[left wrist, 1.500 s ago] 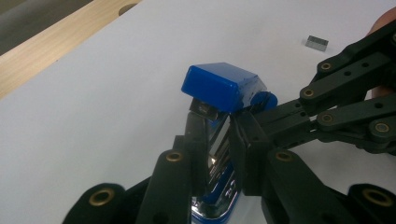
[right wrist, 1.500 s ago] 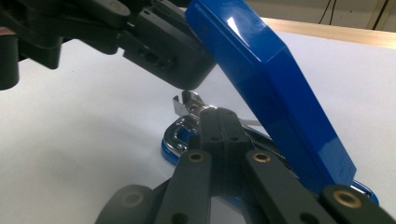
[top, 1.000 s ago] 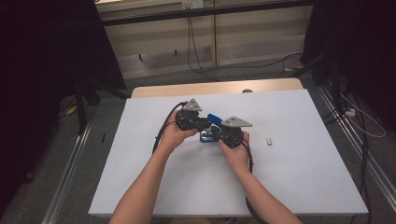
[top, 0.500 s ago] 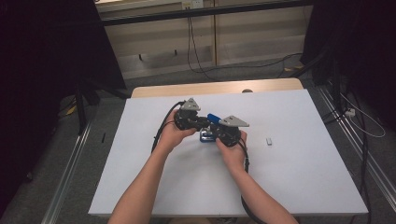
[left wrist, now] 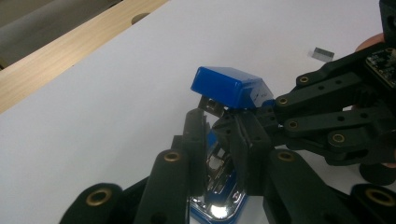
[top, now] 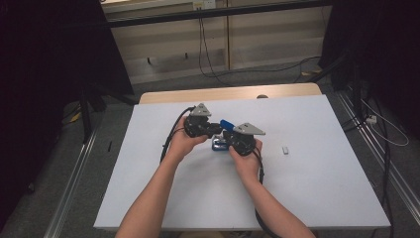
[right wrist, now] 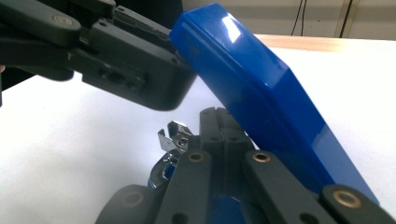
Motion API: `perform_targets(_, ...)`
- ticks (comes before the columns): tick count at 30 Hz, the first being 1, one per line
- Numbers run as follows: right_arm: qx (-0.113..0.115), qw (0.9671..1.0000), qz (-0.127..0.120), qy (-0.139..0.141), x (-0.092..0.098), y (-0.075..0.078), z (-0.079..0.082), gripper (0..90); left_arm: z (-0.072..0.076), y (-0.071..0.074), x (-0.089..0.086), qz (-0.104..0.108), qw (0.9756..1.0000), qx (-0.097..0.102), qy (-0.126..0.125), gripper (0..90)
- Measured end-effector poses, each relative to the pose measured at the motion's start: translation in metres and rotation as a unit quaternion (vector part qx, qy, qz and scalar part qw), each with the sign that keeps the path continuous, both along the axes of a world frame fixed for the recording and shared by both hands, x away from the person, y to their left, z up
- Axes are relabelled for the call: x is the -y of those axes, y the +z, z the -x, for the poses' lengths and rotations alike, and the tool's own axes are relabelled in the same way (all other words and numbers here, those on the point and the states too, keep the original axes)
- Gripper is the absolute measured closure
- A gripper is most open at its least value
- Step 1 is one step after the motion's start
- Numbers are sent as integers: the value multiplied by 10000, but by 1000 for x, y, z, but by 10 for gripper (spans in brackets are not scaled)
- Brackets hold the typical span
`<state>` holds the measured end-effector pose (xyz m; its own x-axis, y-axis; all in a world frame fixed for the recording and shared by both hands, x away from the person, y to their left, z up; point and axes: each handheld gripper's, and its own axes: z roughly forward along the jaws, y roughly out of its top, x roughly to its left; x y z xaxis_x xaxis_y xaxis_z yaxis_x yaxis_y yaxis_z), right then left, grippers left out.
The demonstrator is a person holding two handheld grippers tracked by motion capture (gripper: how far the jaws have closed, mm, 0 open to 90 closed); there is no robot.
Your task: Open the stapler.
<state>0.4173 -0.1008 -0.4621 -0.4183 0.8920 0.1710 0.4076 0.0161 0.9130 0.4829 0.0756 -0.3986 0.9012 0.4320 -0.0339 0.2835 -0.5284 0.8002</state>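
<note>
The small blue plastic stapler (top: 220, 143) is sitting mid-table with its lid (left wrist: 229, 87) tilting up. The left gripper (left wrist: 223, 140) is clenching its chrome base (6 o'clock), while the right gripper (right wrist: 218, 122), jaws pressed together, is meeting it from 3 o'clock.

The high view looks forward and down from above the person's side onto the whole white table (top: 307, 198), far from the blue stapler (top: 224, 130) at its middle. The left gripper view and right gripper view sit right beside that stapler (left wrist: 231, 86) (right wrist: 261, 102) — from opposite sides — so all three share it.
</note>
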Motion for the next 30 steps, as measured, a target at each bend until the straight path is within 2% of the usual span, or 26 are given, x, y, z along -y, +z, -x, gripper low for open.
perform_targets(3,-3,10000,-26,-26,1,-1,0,900,-1,-2,1,38,10000,-36,2,767)
perform_targets(11,48,10000,9,-16,-2,1,0,900,1,0,2,-61,9999,48,-76,771)
perform_targets(13,62,10000,18,-58,-3,1,0,900,1,0,1,-2,10000,34,-56,770)
perform_targets(16,180,9996,220,-66,-7,1,-1,900,0,1,1,-65,9999,45,-102,768)
perform_targets(24,282,9991,296,-103,-8,-1,0,900,1,3,-1,-18,10000,39,-47,757)
perform_targets(28,246,9994,189,-128,-7,-1,0,900,0,4,-7,130,9999,-6,20,752)
perform_targets(30,269,9993,189,-149,-7,-1,0,900,0,4,-10,239,9997,-73,52,781)
